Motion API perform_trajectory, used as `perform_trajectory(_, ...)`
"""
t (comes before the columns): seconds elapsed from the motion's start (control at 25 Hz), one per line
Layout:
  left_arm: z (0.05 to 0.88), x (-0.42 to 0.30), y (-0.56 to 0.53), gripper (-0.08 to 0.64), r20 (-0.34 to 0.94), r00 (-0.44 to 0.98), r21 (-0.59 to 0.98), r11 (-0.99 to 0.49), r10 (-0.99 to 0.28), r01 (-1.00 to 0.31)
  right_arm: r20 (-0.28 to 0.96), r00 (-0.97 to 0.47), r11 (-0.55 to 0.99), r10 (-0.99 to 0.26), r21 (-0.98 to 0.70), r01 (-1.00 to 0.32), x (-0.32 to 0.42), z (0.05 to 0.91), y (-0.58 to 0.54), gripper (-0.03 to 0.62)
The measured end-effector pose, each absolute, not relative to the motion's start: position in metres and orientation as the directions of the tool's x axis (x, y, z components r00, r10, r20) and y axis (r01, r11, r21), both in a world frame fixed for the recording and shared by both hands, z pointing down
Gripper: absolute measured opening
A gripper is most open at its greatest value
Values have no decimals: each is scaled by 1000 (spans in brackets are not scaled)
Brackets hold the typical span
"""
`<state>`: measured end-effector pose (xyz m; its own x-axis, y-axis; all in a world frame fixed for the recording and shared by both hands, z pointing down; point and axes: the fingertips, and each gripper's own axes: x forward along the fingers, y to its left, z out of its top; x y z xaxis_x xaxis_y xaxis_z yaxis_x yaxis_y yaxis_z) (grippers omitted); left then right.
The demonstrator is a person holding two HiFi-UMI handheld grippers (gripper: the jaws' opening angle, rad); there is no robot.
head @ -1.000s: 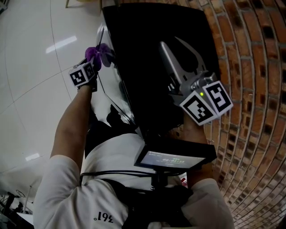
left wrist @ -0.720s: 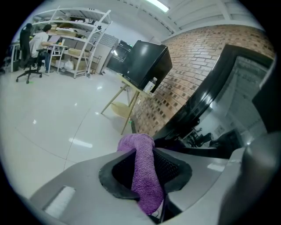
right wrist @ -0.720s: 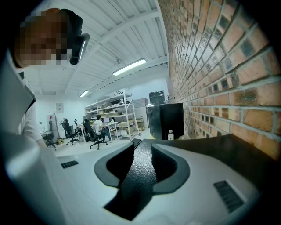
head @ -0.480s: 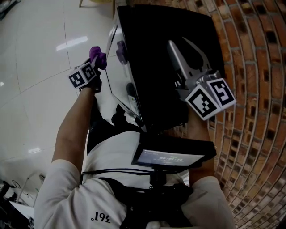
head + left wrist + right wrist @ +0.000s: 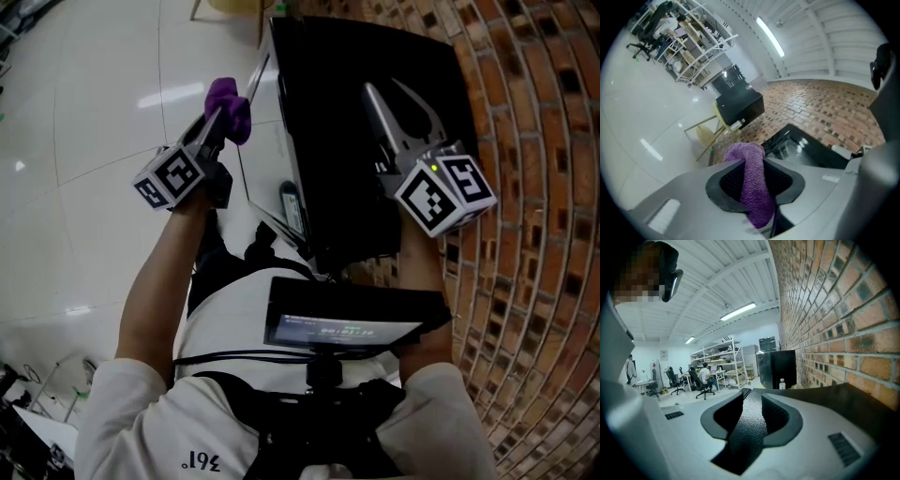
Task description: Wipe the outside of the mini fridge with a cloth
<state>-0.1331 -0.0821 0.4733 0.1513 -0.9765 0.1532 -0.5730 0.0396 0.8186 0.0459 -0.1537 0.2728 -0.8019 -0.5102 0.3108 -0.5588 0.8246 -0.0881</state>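
Note:
The black mini fridge (image 5: 356,141) is seen from above, its glossy door (image 5: 272,178) facing left. My left gripper (image 5: 223,120) is shut on a purple cloth (image 5: 230,101), held beside the door's upper edge, level with the fridge top. In the left gripper view the cloth (image 5: 752,180) hangs bunched between the pads, with the fridge (image 5: 806,145) ahead. My right gripper (image 5: 384,89) rests on the fridge top. Its jaws stand slightly apart with nothing between them, and the textured black top (image 5: 750,427) shows through the gap.
A brick wall (image 5: 534,187) runs close along the fridge's right side. Shiny white floor (image 5: 94,103) lies to the left. A yellow chair (image 5: 705,136) and a second black cabinet (image 5: 738,105) stand beyond. A small screen (image 5: 342,328) hangs at the person's chest.
My left gripper has risen with the purple cloth up the fridge door to the level of its top edge. The right gripper has stayed put on the fridge top.

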Motion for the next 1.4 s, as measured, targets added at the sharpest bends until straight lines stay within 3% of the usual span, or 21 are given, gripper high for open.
perform_trajectory(0.32, 350, -105, -49, 103, -141, 208, 830, -230, -968, -509, 308, -805, 826, -507, -91, -556, 45, 273, -154, 117)
perform_trajectory(0.56, 307, -74, -28, 103, -233, 267, 819, -337, -935, -464, 309, -806, 828, -506, -91, -554, 44, 272, -154, 117)
perform_trajectory(0.96, 324, -42, -27, 103, -195, 323, 836, -329, -926, -439, 308, -806, 828, -505, -90, -554, 44, 272, -153, 117)
perform_trajectory(1.4, 361, -40, -29, 104, -110, 289, 850, -241, -951, -468, 305, -809, 830, -503, -90, -550, 44, 271, -154, 117)
